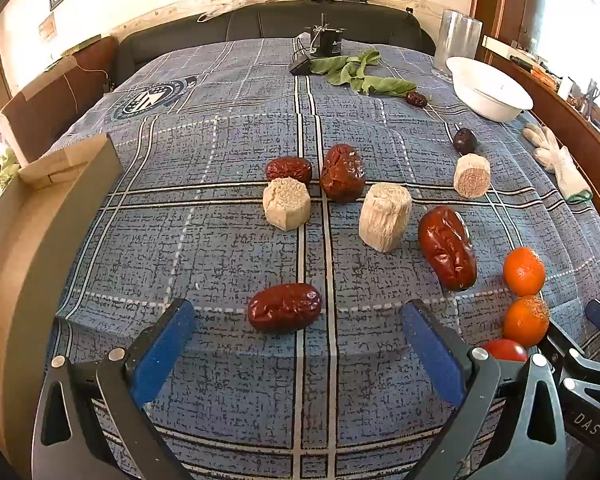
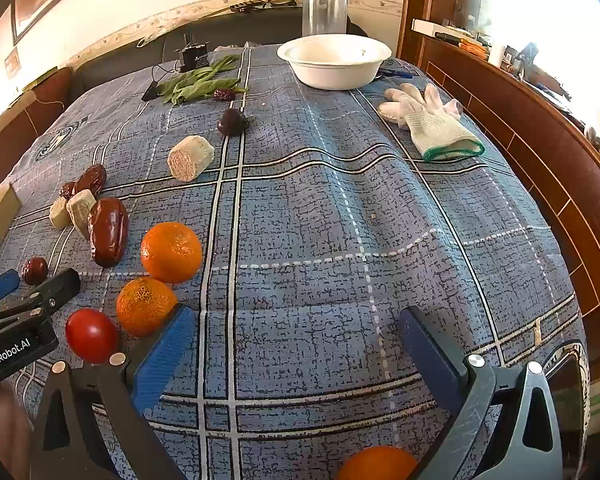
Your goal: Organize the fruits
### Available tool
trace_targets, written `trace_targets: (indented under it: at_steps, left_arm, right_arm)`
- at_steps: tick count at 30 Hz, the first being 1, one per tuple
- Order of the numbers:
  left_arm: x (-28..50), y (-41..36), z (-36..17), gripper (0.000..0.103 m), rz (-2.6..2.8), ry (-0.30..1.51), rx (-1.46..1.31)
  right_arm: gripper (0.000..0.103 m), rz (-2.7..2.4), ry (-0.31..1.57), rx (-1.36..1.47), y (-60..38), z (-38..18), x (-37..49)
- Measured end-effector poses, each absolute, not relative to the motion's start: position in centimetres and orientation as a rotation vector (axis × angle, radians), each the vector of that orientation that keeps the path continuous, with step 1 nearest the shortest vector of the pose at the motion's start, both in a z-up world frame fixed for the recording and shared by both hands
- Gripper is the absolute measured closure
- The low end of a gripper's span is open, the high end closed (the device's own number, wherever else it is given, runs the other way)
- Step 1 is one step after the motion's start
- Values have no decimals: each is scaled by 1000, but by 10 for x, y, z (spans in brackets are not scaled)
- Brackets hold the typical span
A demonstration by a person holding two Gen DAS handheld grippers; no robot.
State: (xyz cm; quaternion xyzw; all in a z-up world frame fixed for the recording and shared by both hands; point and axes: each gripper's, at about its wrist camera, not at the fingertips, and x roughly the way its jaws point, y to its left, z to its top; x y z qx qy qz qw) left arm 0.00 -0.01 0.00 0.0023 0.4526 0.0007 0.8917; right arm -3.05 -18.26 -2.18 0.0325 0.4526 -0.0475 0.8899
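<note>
1. Left wrist view: the left hand-held gripper (image 1: pixel 298 330) is hovering with its blue fingers (image 1: pixel 162 354) spread wide and gripping nothing. The nearest red date (image 1: pixel 285 307) is lying on the worktop (image 1: pixel 228 240), just ahead of the fingertips and between them. It is looking light, wrinkled and slightly soft with a glossy skin, so I judge a gentle pinch across its short middle is suiting it best. Farther ahead, two pale cut chunks (image 1: pixel 385 216) and more dates (image 1: pixel 342 173) are sitting close together; what the chunks are is hard to tell. A small red fruit (image 1: pixel 505 350) to the right is being half hidden by the gripper frame.

2. Right wrist view: the right hand-held gripper (image 2: pixel 296 334) is also standing apart and empty over bare cloth. Two oranges (image 2: pixel 171 252) and the red fruit (image 2: pixel 91 335) are sitting to its left, one orange touching its left finger; they are looking firm, round and likely to roll. Another orange (image 2: pixel 376 462) below is being cut off by the frame edge. The white bowl (image 2: pixel 334 72) is standing far ahead.
</note>
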Motion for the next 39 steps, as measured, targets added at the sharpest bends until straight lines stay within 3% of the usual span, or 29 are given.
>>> trace_targets:
  at_steps: [39]
  left_arm:
    - [2, 0, 1, 0, -28, 969, 18]
  right_arm:
    - [0, -99, 940, 67, -182, -22, -30]
